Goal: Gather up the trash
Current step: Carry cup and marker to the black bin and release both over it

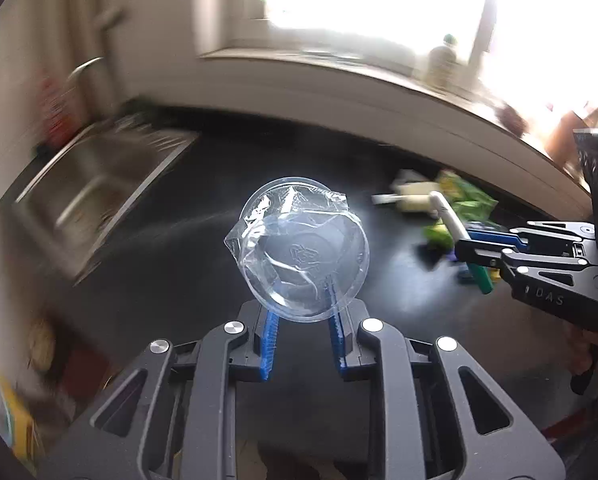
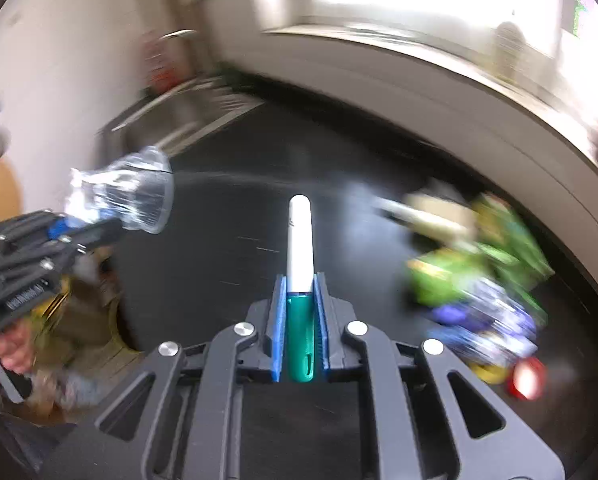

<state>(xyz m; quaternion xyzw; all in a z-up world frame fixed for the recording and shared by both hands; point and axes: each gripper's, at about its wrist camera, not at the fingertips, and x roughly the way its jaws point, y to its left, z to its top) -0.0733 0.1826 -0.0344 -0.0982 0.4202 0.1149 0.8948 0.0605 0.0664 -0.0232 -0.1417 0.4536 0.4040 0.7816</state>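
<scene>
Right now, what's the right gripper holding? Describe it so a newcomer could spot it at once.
Over the black countertop, short of the blurred pile of green and purple wrappers, the right gripper is shut on a pen-shaped stick. It points straight out from the blue pads. Unlike the crumpled wrappers, it is rigid, half white and half teal.

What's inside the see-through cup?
The clear plastic cup in the left gripper holds only crinkled clear film. No food or liquid shows.

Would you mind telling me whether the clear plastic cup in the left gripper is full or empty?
Empty: the clear plastic cup shows its bare bottom through the mouth, with only torn film across the rim.
</scene>
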